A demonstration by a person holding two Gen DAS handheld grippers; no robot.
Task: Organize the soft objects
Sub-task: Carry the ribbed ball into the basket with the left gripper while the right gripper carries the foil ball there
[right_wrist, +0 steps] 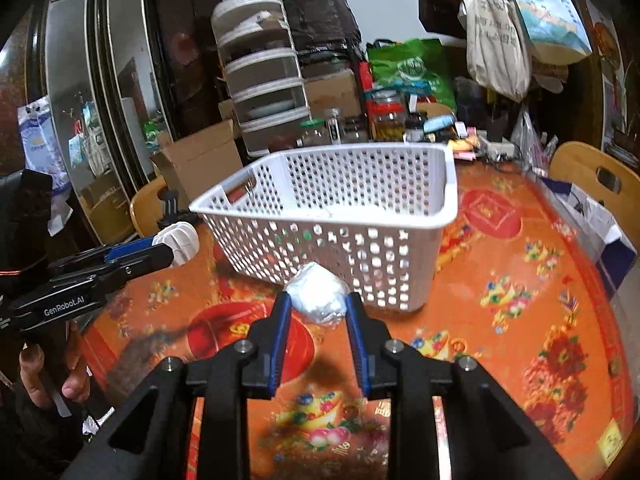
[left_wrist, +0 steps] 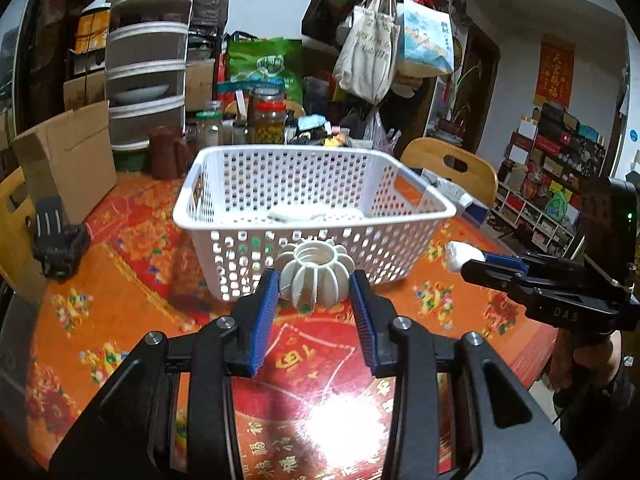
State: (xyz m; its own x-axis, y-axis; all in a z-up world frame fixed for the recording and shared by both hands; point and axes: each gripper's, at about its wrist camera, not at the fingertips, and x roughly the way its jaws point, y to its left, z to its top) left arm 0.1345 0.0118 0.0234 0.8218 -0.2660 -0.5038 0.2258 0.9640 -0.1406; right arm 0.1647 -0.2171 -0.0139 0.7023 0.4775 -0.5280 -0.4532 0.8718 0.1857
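Observation:
A white perforated basket (left_wrist: 416, 216) stands on the orange and red tablecloth; it also shows in the right wrist view (right_wrist: 444, 208), with something pale and flat lying inside. My left gripper (left_wrist: 314, 286) is shut on a white ribbed pumpkin-shaped soft toy (left_wrist: 316, 274), held above the table just before the basket's near wall. It shows from the side in the right wrist view (right_wrist: 176, 246). My right gripper (right_wrist: 318, 300) is shut on a white crumpled soft ball (right_wrist: 318, 294), held above the table near the basket's corner. That gripper shows in the left wrist view (left_wrist: 472, 262).
A cardboard box (left_wrist: 68, 156), a tiered white rack (left_wrist: 146, 68), jars (left_wrist: 270, 120) and bags crowd the far table edge. Wooden chairs (left_wrist: 452, 168) stand around the table. A black clamp-like object (left_wrist: 56, 240) lies at the left edge.

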